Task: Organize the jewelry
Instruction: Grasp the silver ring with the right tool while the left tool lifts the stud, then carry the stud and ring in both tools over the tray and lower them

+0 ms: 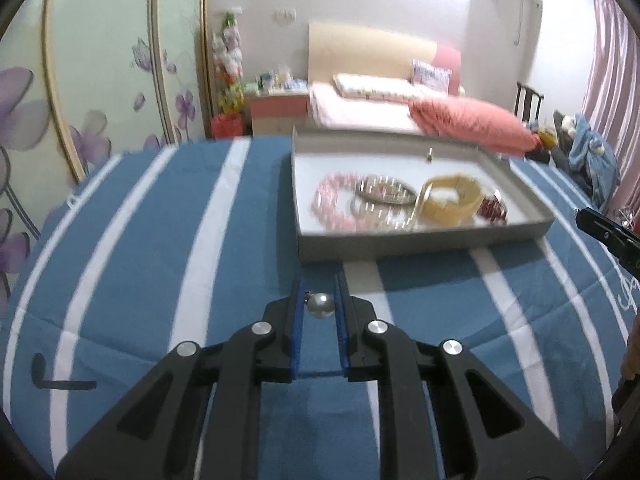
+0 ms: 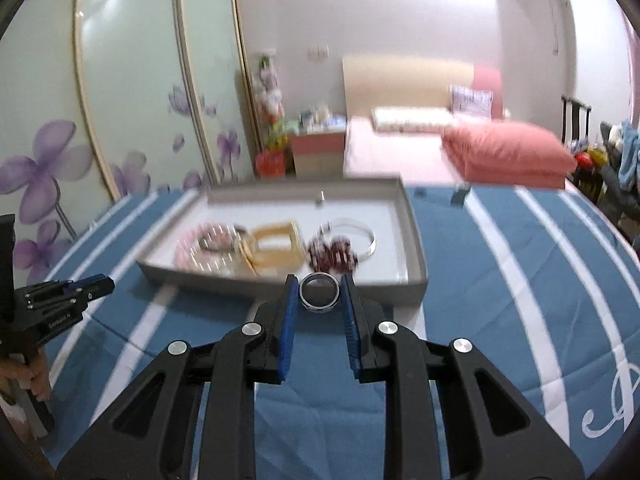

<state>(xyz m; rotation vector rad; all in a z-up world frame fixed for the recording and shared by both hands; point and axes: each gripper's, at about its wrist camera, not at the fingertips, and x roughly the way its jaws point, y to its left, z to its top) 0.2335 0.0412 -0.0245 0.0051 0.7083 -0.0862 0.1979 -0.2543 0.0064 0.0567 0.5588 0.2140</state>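
The left gripper (image 1: 319,300) is pinching a small silver ball earring (image 1: 320,305) between its blue-padded fingers, and the right gripper (image 2: 319,292) is clamping a silver band ring (image 2: 319,293), both probably heading for the shallow grey cardboard tray (image 1: 420,240) on the blue striped surface (image 1: 160,260).

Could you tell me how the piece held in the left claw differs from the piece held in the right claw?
The left claw holds a small silver ball earring, solid and round; the right claw holds a silver ring, an open band that you can see through. The ring spans the whole gap between its pads, while the ball looks smaller. Both are shiny metal, gripped near the fingertips, short of the grey tray.
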